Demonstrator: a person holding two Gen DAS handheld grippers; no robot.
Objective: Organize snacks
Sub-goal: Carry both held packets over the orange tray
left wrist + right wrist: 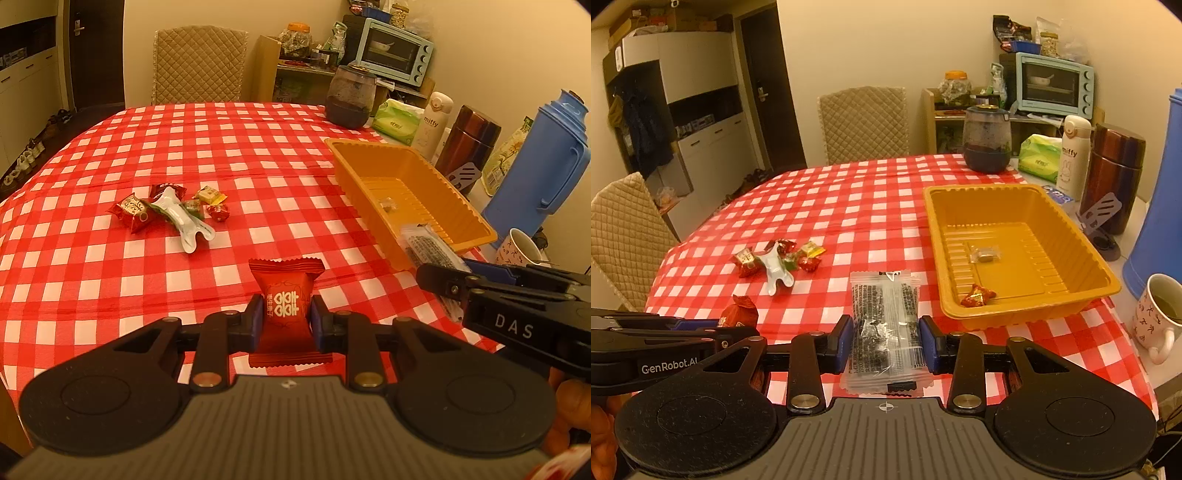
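My left gripper (283,316) is shut on a red candy packet (285,301), held above the checkered table. My right gripper (885,338) is shut on a clear packet of dark snack (884,325), left of the orange tray (1027,206). The tray holds a small clear-wrapped piece (984,254) and a red candy (977,295). A pile of loose candies (775,260) lies on the cloth to the left; it also shows in the left wrist view (170,208). The right gripper with its packet (430,249) shows at the tray's (369,162) near corner.
Behind the tray stand a dark jar (987,138), tissue pack (1039,157), white bottle (1073,155), brown flask (1115,181) and blue thermos (1160,206). A mug (1160,314) sits at the right edge. Chairs (864,123) stand around the table.
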